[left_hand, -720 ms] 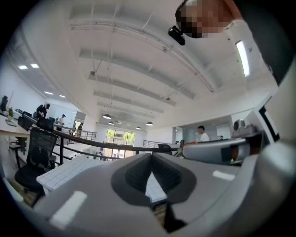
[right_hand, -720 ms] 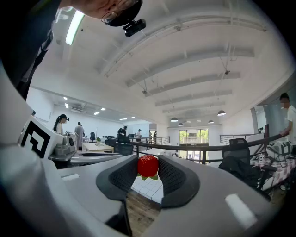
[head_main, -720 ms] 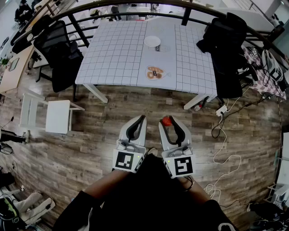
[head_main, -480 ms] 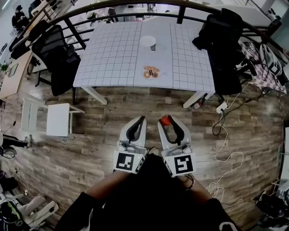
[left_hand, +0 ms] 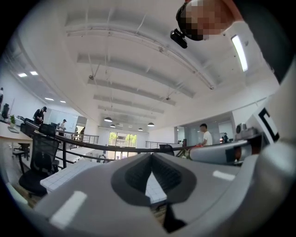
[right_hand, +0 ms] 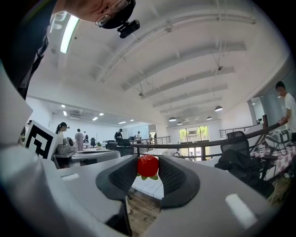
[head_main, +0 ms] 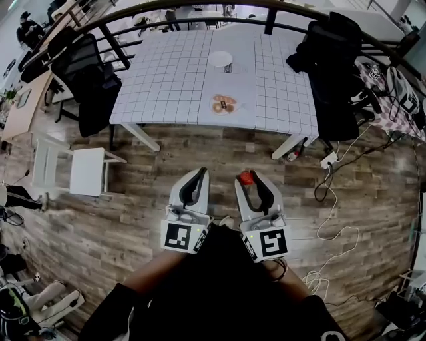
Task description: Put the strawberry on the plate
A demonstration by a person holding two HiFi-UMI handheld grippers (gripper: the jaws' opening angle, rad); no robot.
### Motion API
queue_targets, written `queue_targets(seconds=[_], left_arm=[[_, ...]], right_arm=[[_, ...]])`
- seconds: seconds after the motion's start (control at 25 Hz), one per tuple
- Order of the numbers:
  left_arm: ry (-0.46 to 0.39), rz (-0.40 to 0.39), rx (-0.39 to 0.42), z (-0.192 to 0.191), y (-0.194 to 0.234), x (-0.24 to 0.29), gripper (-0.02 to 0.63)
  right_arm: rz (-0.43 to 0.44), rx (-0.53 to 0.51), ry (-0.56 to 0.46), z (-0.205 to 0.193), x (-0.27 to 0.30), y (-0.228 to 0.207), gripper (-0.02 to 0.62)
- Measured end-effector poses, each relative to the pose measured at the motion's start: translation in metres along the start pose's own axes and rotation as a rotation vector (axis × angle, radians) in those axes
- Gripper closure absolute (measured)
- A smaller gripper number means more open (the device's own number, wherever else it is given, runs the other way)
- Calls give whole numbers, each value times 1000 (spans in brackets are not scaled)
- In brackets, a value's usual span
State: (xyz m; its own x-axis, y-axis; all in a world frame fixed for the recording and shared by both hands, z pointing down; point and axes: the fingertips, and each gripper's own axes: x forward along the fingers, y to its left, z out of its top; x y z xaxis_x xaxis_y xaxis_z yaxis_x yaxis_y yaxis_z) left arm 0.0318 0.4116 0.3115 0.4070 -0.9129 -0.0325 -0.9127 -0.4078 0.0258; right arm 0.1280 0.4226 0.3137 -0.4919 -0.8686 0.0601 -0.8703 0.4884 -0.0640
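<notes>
The right gripper (right_hand: 148, 163) pinches the strawberry (right_hand: 148, 166) between the tips of its jaws, red body up and green leaves hanging below; in the head view that gripper (head_main: 248, 180) is held level over the wooden floor (head_main: 200, 143), the strawberry (head_main: 246, 178) showing red at its front end. Just beside it, the left gripper (head_main: 199, 172) points the same way; in its own view the left gripper (left_hand: 151, 156) has its jaw tips pressed together with nothing between them.

Ahead of both lies a stretch of bare floor, then the near edge of the table (head_main: 166, 86) with its grid-patterned cover; a dish (head_main: 224, 104) of brownish-orange food sits near that edge, and the white plate (head_main: 220, 58) lies further back, in line behind the dish and well apart from the strawberry.

A black office chair (head_main: 86, 73) stands at the table's left end; a second chair (head_main: 333, 73) draped in dark cloth stands at its right end; a white stool (head_main: 86, 172) stands on the floor to the left; cables (head_main: 326, 220) trail over the boards to the right; a dark railing (head_main: 166, 6) curves behind the table.
</notes>
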Motion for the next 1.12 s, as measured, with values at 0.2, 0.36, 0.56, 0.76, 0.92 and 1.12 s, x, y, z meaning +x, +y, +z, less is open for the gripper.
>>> queue_targets(seconds=[0.2,0.36,0.56,0.76,0.92,1.12], left_arm=[[38,40,-1,-26,16,3,597],[32,38,3,-26,13,13,597],[16,4,13,-19,16,54,597],[19,-17,13,-10,1,59,597],[3,-24,39,-14,1,72,597],[-21,-21,26,-14,35,105,597]], right_arm=[[-12,11,15,-16,0,-14,457],[-29,9,18,-20,3,-28,457],[-62,-9,29,-13,29,-64,457],[-91,21,32,-8,18,-79,457],[-90,22,30,-15,28,-87,457],[-89,3,43,-17,70,-92,457]])
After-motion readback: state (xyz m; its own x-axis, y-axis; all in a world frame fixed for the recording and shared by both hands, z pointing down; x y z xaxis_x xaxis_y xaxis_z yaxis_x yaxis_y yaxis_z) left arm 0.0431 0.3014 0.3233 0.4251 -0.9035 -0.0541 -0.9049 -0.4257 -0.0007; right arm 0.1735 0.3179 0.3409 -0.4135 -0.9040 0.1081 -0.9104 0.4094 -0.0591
